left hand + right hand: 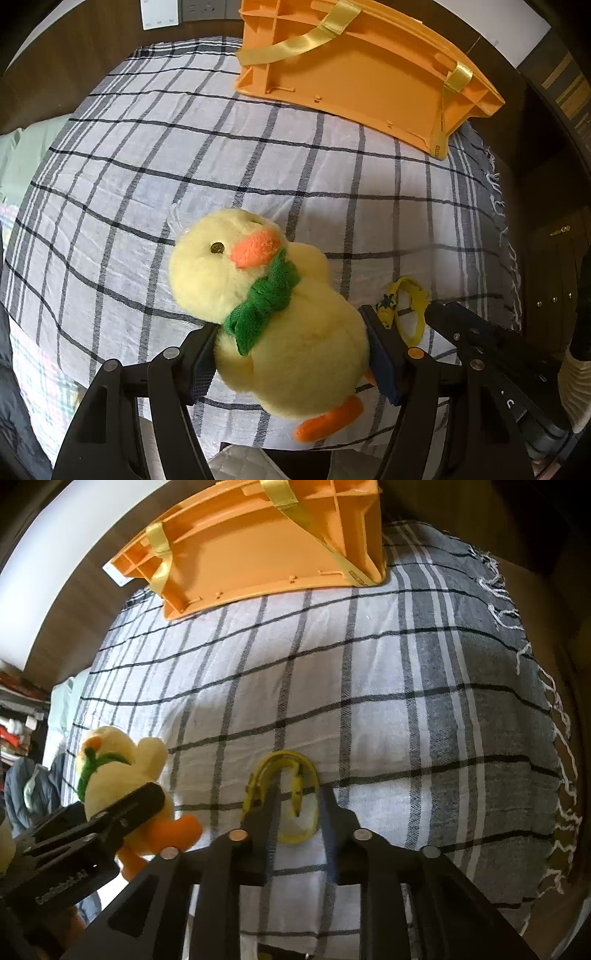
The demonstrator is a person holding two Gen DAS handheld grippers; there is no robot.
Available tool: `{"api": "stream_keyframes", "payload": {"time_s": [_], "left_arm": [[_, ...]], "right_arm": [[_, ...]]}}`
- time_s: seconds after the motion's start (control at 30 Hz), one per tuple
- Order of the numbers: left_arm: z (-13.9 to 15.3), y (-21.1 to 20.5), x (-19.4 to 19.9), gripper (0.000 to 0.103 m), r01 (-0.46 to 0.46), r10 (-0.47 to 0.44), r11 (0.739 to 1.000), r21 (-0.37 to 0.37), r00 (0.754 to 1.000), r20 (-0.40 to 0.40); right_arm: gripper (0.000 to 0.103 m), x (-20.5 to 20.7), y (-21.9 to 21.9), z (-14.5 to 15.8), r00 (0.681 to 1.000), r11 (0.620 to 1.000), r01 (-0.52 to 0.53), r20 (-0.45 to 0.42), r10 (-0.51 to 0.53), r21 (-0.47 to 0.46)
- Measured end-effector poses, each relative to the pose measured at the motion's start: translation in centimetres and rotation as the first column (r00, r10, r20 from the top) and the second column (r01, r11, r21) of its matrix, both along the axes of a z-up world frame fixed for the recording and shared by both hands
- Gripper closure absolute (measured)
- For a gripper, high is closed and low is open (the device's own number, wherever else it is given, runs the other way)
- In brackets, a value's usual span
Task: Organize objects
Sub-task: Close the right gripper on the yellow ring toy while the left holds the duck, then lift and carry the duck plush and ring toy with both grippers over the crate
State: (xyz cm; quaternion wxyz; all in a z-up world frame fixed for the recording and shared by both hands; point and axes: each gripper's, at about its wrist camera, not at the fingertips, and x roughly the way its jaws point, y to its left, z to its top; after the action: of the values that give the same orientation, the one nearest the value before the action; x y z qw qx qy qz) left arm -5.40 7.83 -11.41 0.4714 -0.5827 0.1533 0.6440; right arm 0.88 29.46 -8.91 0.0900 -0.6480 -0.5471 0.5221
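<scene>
My left gripper (288,321) is shut on a yellow plush duck (236,266) with an orange beak and a green scarf. The pads press on both sides of its body, and it is held just over the checked cloth (147,147). The duck (122,760) also shows at the left of the right wrist view. A small yellow strap loop (284,757) lies on the cloth. My right gripper (300,797) stands over it with its fingers a little apart. Part of the loop lies between them, and no pad visibly presses on it. The loop (413,295) lies just right of the duck.
An orange plastic crate (369,66) with yellow ribbon straps lies at the far side of the cloth, its ribbed outer face towards me; the crate (258,542) also shows in the right wrist view. The cloth's fringed edge (546,701) runs along the right. Dark wooden furniture surrounds the table.
</scene>
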Motion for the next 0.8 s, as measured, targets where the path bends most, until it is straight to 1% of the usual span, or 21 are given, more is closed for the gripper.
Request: {"api": "stream_keyframes", "payload": {"time_s": [0.23, 0.37, 0.4, 0.43, 0.53, 0.63, 0.8], "left_arm": [[-0.3, 0.3, -0.1, 0.034, -0.005, 0.005, 1.0, -0.012, 1.0, -0.002], [-0.6, 0.6, -0.1, 0.034, -0.002, 0.002, 1.0, -0.02, 1.0, -0.001], [-0.6, 0.7, 0.0, 0.034, 0.0, 0.0, 1.0, -0.022, 1.0, 0.0], [-0.6, 0.8, 0.0, 0.034, 0.002, -0.002, 1.0, -0.022, 1.0, 0.0], [-0.7, 1.0, 0.1, 0.034, 0.008, -0.008, 1.0, -0.026, 1.0, 0.001], [-0.5, 1.1, 0.1, 0.034, 0.009, -0.009, 1.0, -0.023, 1.0, 0.004], [0.4, 1.0, 0.0, 0.034, 0.006, -0.006, 1.0, -0.003, 1.0, -0.006]], "right_arm": [[0.079, -0.3, 0.6, -1.4, 0.999, 1.0, -0.017, 0.031, 0.016, 0.013], [0.08, -0.6, 1.2, -2.1, 0.999, 0.999, -0.026, 0.04, 0.024, 0.041], [0.083, -0.6, 1.3, -2.2, 0.998, 0.998, -0.041, 0.048, 0.038, 0.051], [0.09, -0.7, 1.4, -2.3, 0.998, 0.997, -0.049, 0.049, 0.046, 0.056], [0.096, -0.8, 1.5, -2.6, 0.997, 0.995, -0.066, 0.056, 0.062, 0.069], [0.097, -0.8, 1.4, -2.4, 0.995, 0.994, -0.08, 0.057, 0.076, 0.075], [0.097, -0.7, -0.2, -1.6, 0.992, 0.991, -0.121, 0.055, 0.118, 0.058]]}}
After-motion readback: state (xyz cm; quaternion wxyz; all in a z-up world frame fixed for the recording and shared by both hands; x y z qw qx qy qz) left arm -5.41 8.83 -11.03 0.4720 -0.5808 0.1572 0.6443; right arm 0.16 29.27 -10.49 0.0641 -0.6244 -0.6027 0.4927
